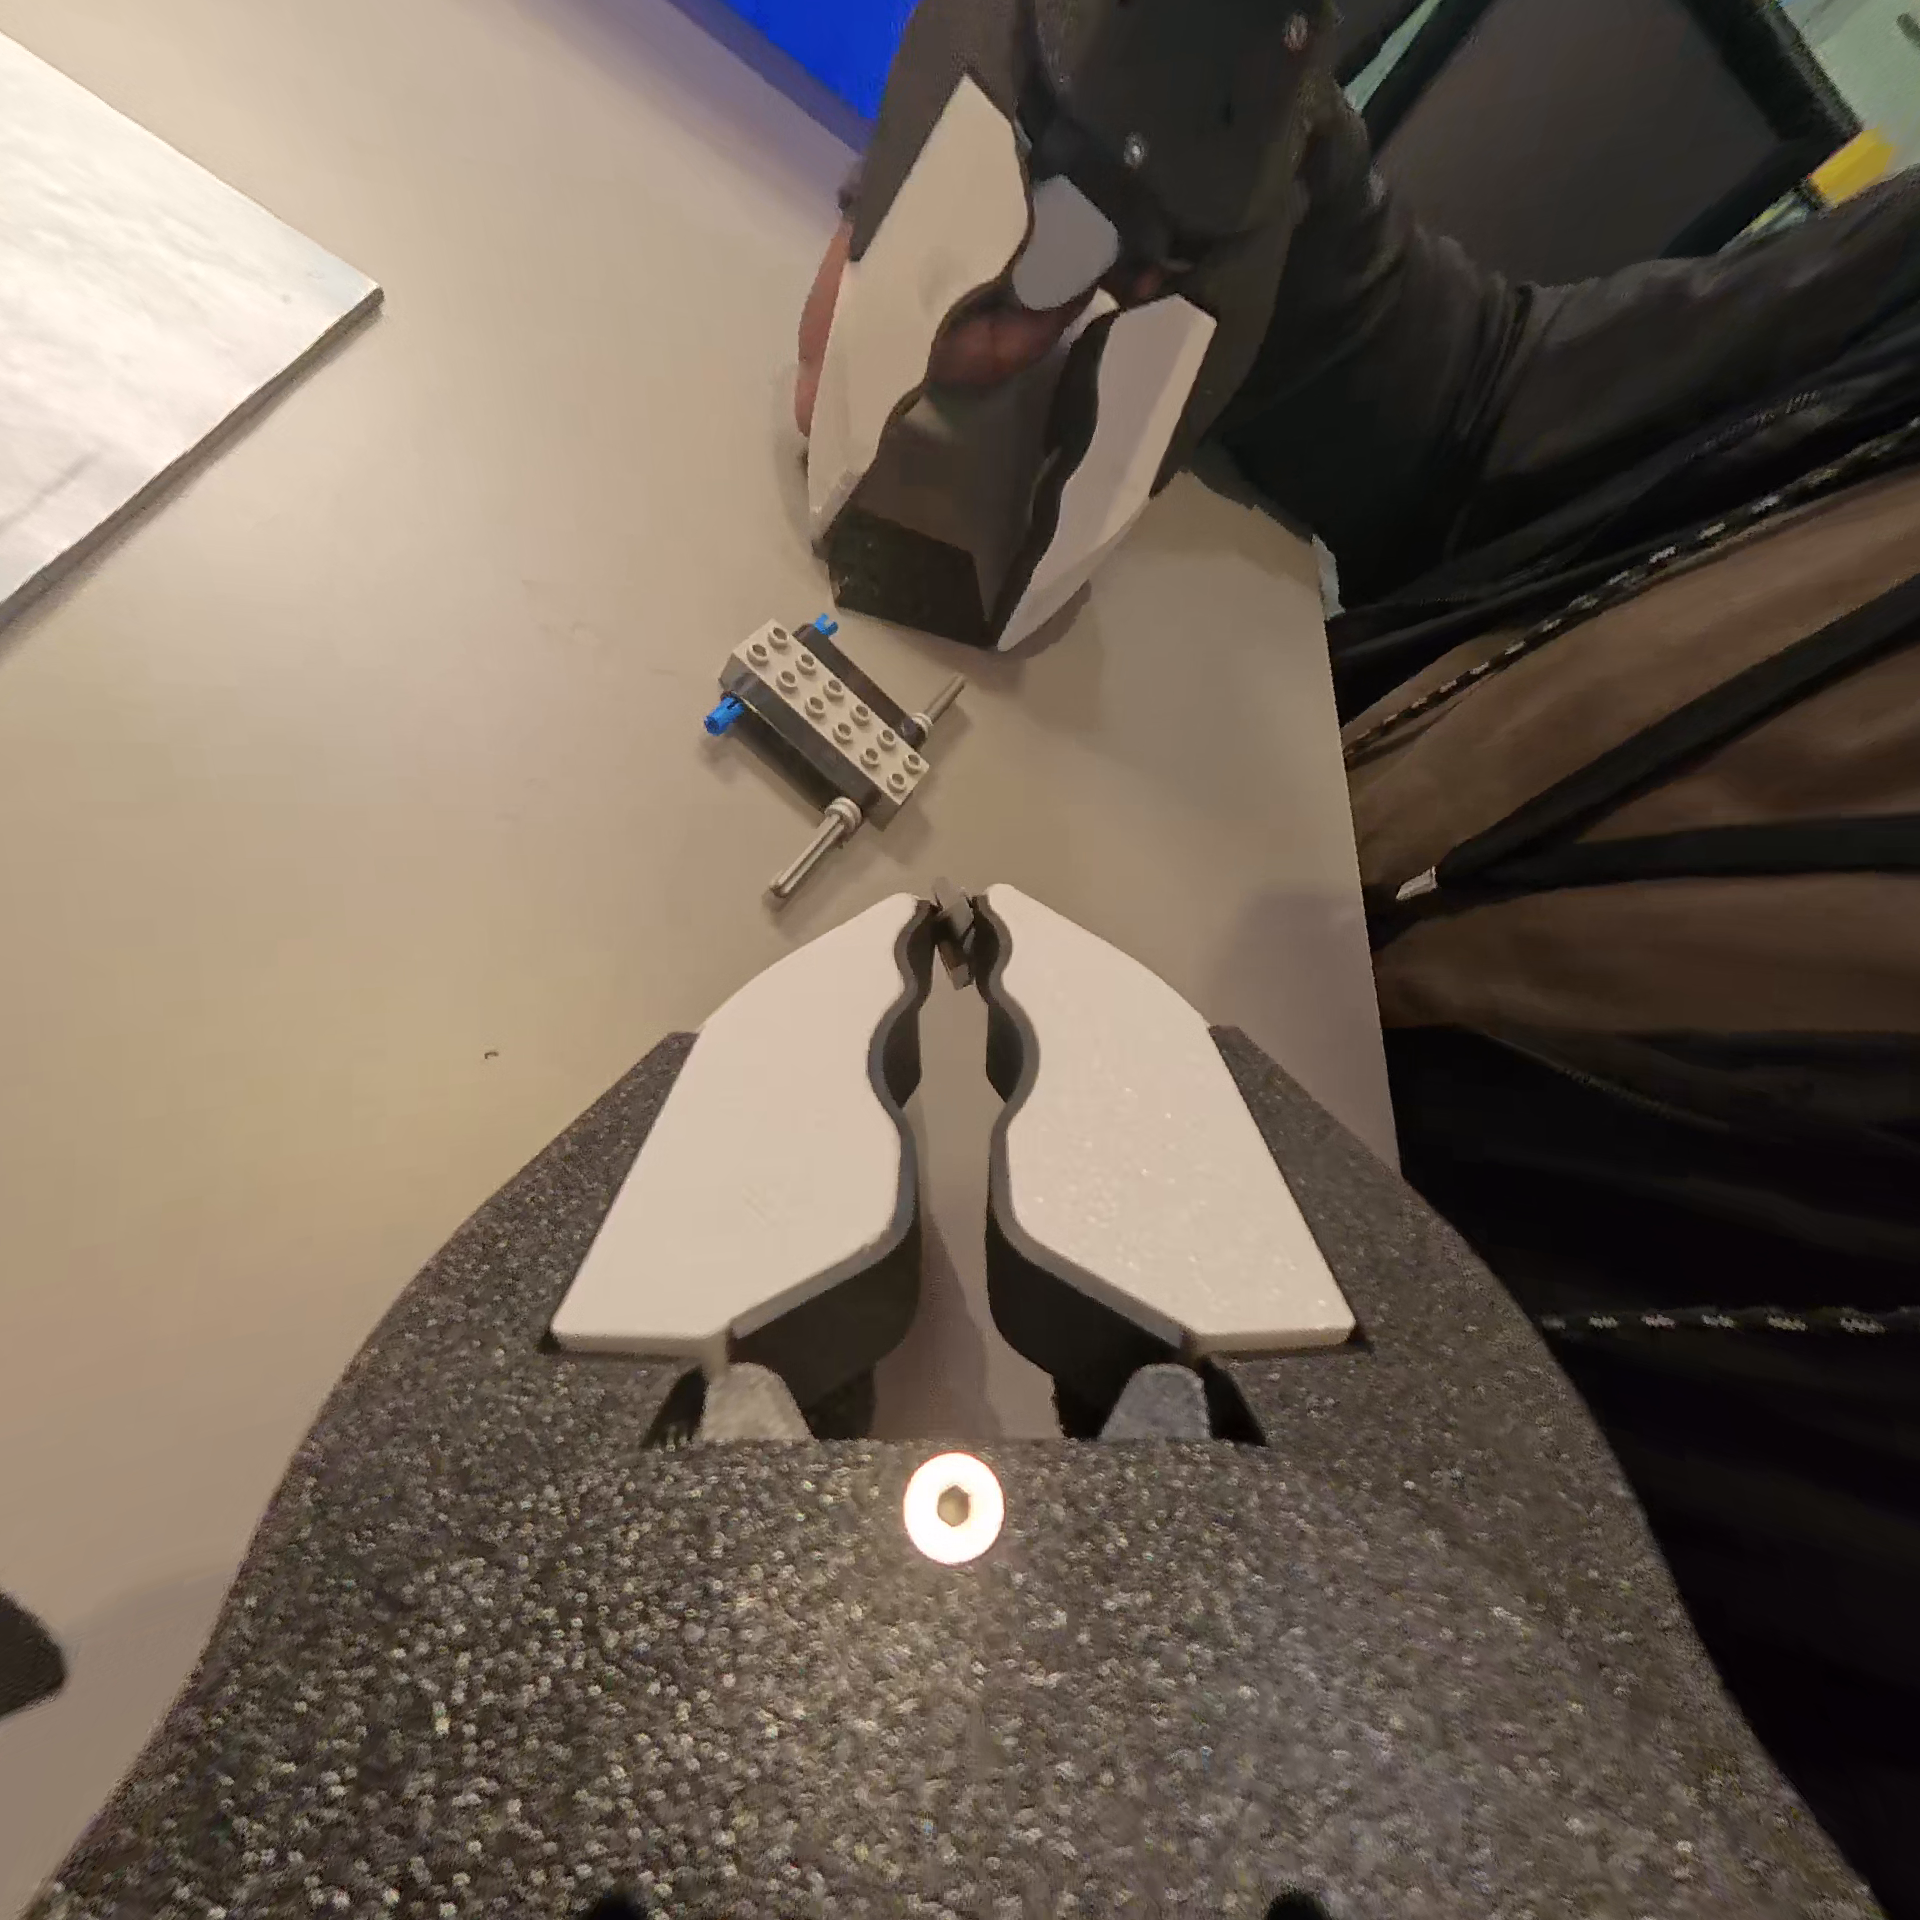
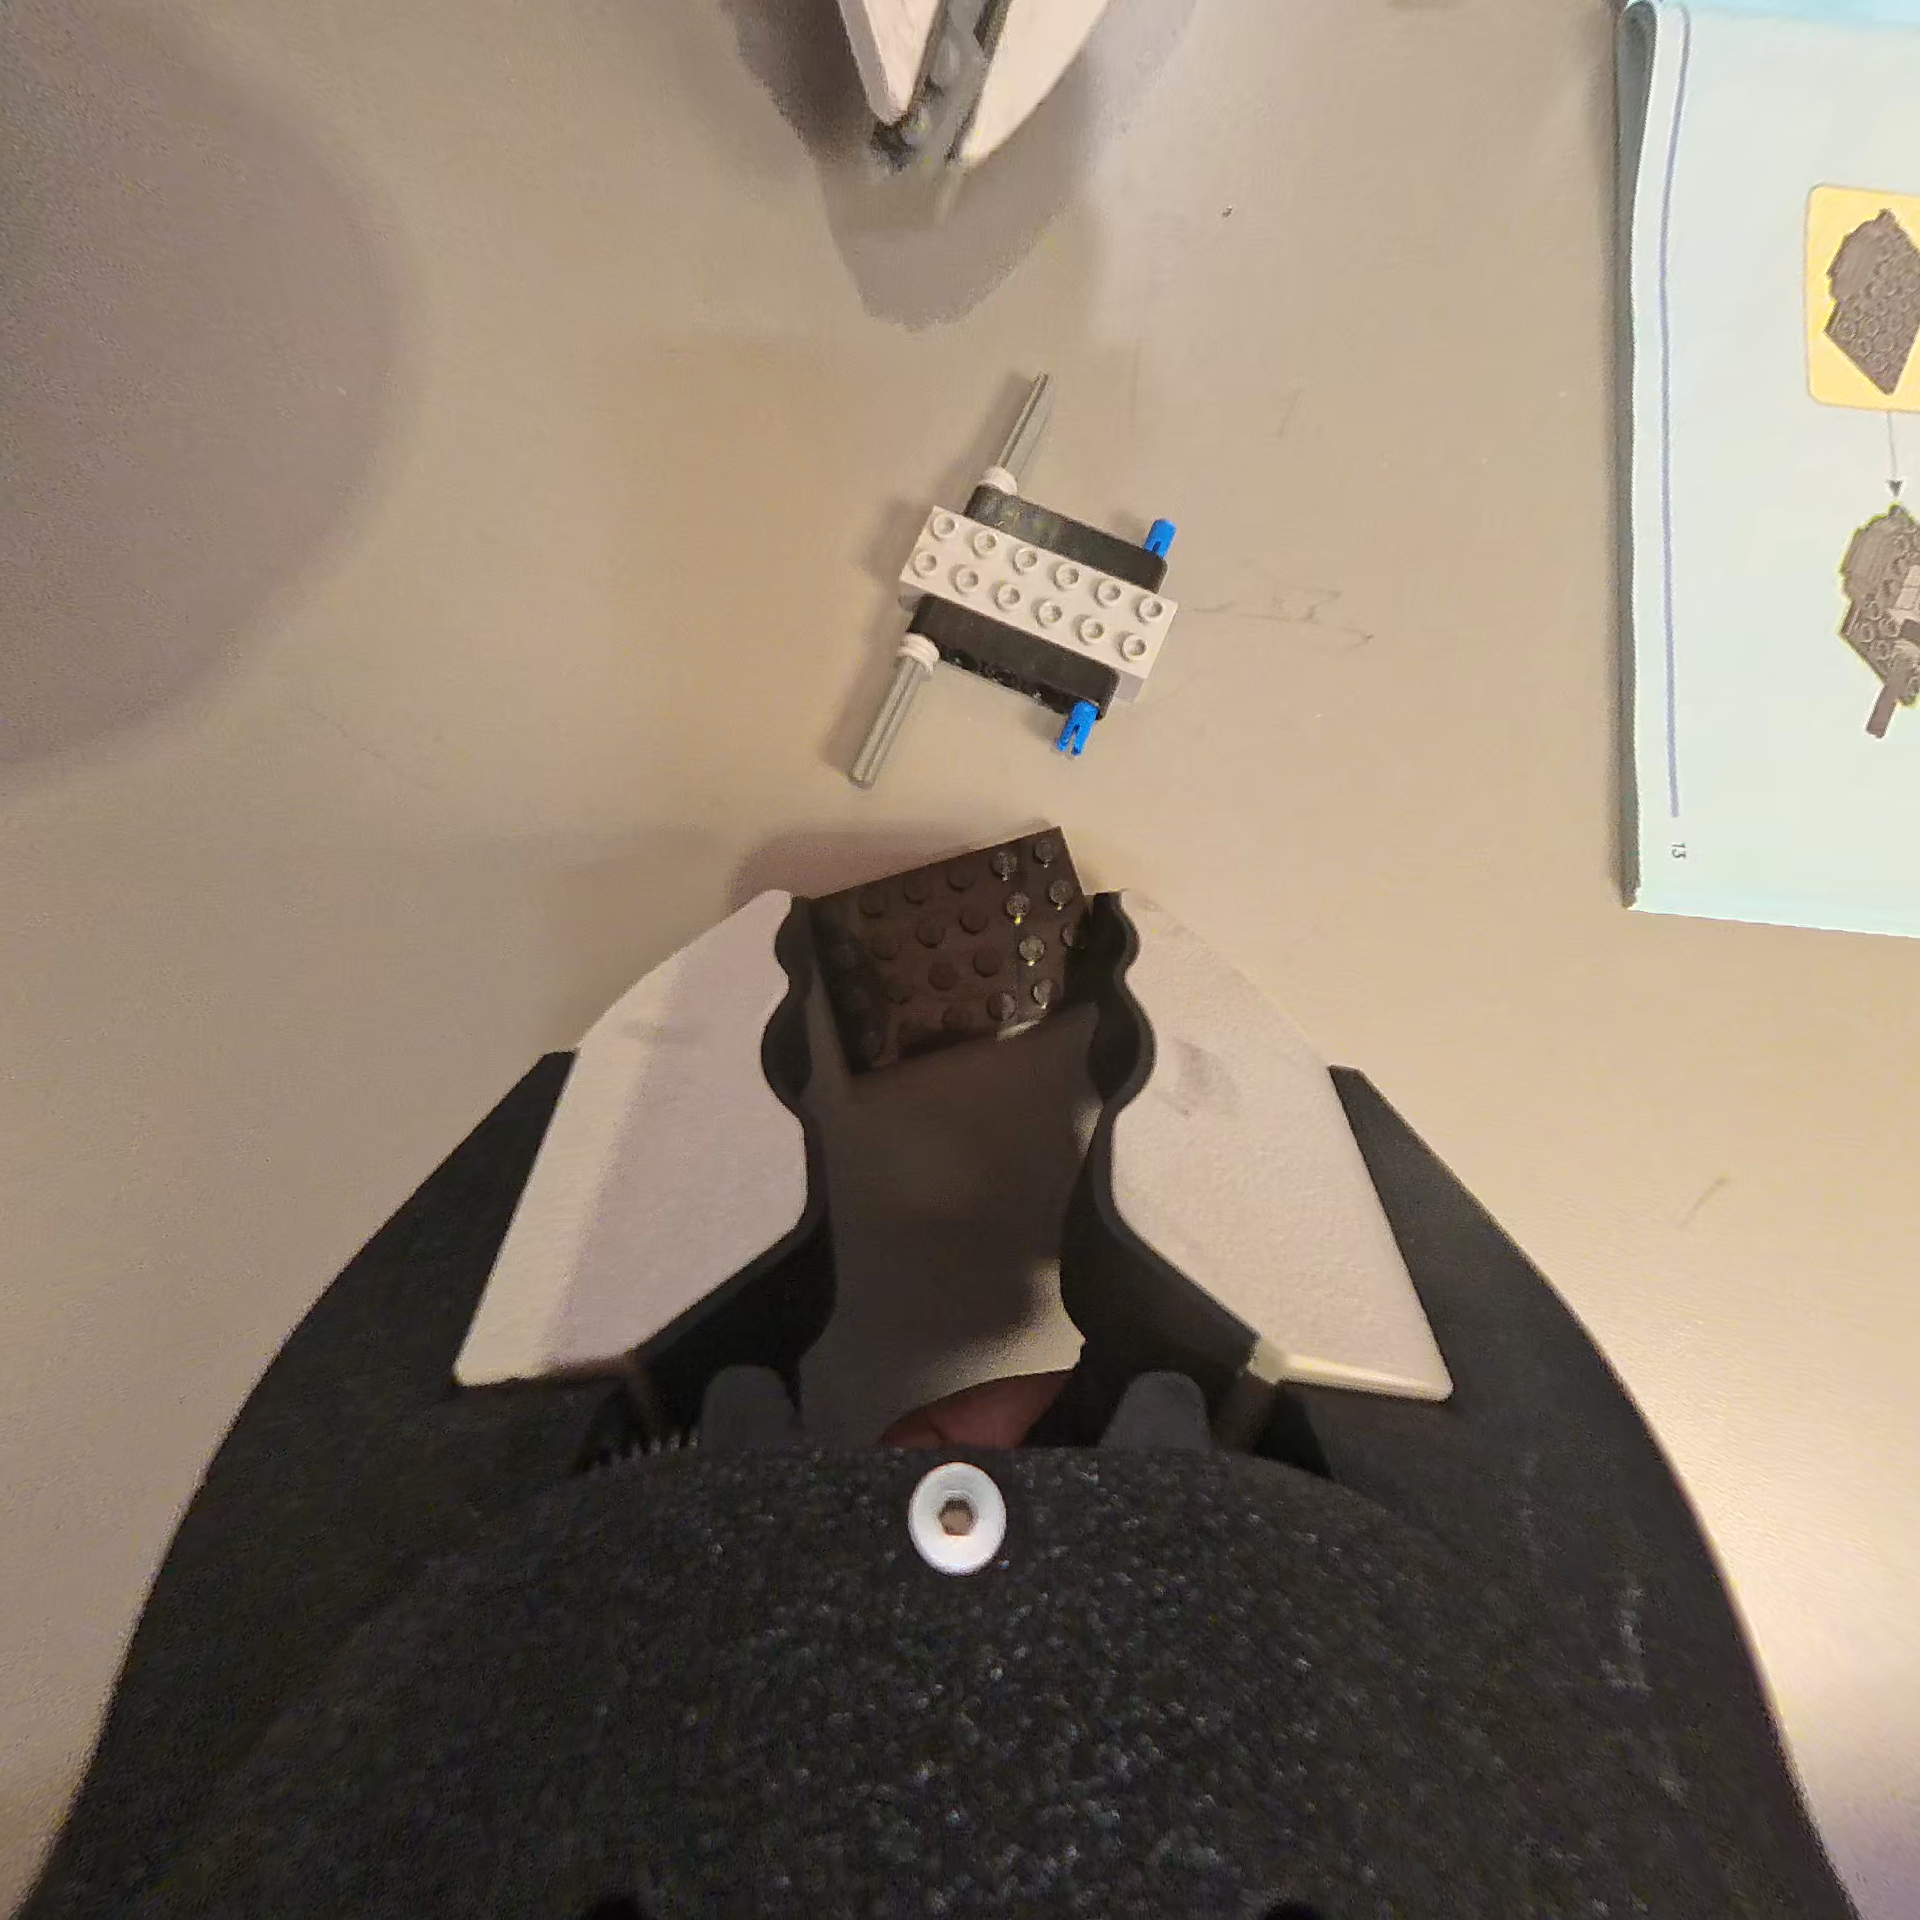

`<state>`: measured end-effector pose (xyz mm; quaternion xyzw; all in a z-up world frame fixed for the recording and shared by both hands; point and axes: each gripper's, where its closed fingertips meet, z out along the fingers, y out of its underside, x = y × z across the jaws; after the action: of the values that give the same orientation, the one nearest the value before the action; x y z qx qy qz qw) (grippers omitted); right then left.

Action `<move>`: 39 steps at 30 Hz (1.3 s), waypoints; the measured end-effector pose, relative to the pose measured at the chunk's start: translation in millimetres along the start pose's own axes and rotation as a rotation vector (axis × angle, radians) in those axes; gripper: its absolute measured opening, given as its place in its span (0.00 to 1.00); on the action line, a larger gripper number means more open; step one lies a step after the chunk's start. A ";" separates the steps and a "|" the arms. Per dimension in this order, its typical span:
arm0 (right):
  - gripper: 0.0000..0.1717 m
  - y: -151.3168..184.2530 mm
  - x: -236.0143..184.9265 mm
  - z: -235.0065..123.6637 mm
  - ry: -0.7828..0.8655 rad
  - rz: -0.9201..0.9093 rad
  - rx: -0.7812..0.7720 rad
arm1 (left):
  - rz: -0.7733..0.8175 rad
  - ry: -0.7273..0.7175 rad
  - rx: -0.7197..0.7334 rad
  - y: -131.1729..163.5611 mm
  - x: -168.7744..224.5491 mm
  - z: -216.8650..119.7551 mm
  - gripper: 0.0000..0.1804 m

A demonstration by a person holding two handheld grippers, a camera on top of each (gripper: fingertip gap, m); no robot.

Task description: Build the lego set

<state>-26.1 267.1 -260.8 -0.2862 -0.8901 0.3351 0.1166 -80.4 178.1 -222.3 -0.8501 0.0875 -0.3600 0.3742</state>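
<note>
My left gripper point(image 1: 954, 914) is shut on a small grey brick piece point(image 1: 951, 940) pinched at its fingertips, just above the beige table point(image 1: 416, 935). It also shows at the top of the right wrist view point(image 2: 935, 125). My right gripper point(image 2: 945, 935) is shut on a black studded plate point(image 2: 956, 945), tilted, with both pads against its sides. The plate also shows in the left wrist view point(image 1: 914, 561), low at the table. Between the grippers lies a small assembly point(image 1: 821, 717) point(image 2: 1039, 608): a grey studded brick on black parts, with grey axles and blue pins sticking out.
An open instruction booklet point(image 2: 1766, 520) lies right of the assembly; it shows as a pale sheet point(image 1: 135, 312) in the left wrist view. The table's edge point(image 1: 1351, 831) runs along the right, with a person's dark jacket point(image 1: 1662, 727) beyond it. Spacing between my two grippers at the tips: around 12 centimetres.
</note>
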 end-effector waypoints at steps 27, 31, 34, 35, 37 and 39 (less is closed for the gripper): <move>0.30 -65.4 13.1 -1.1 0.350 -0.176 0.196 | -0.179 0.036 0.161 -33.9 4.5 35.8 0.04; 0.30 -67.8 12.2 1.8 0.365 -0.186 0.191 | -0.176 0.013 0.145 -31.9 2.3 38.1 0.04; 0.29 -67.4 12.1 3.7 0.380 -0.202 0.179 | -0.169 0.000 0.136 -30.9 1.5 39.3 0.04; 0.29 -67.2 12.3 4.4 0.384 -0.205 0.176 | -0.168 -0.004 0.134 -30.8 1.2 39.4 0.04; 0.29 -66.9 12.0 6.0 0.384 -0.203 0.172 | -0.168 -0.006 0.135 -31.0 0.9 39.4 0.04; 0.29 -66.5 12.9 7.5 0.392 -0.202 0.166 | -0.168 -0.021 0.134 -30.5 -1.4 39.2 0.04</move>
<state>-68.2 230.1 -222.1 -0.2445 -0.8440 0.3317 0.3433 -58.4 222.7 -219.9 -0.8313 -0.0123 -0.3864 0.3994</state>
